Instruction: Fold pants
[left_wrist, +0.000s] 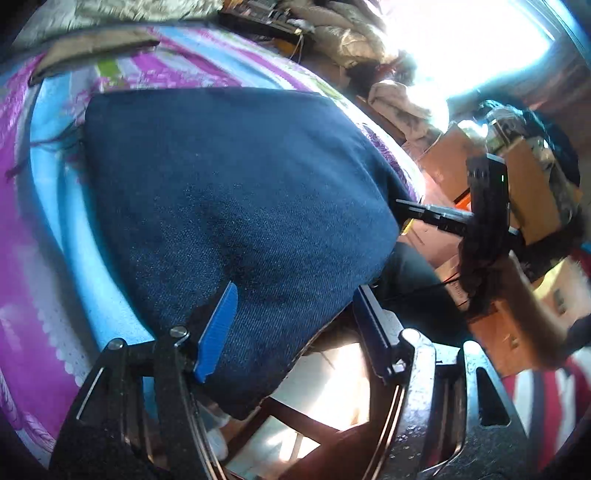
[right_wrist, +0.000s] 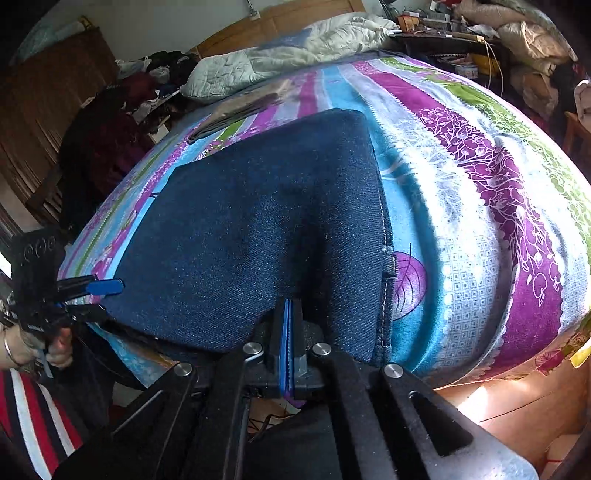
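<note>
Messy bedroom, striped bedspread. Pants lie mid-bed, already a compact folded block. Right gripper pinches their 6 o'clock edge; left gripper spread wide. Probably one fold left.

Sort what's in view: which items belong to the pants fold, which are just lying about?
Job:
- dark blue denim pants, folded on the bed
- left claw, open at the near edge
- right claw, shut at the near edge
- striped floral bedsheet, the work surface

Lying about:
- pale quilted duvet
- flat brown garment
- cardboard boxes
</note>
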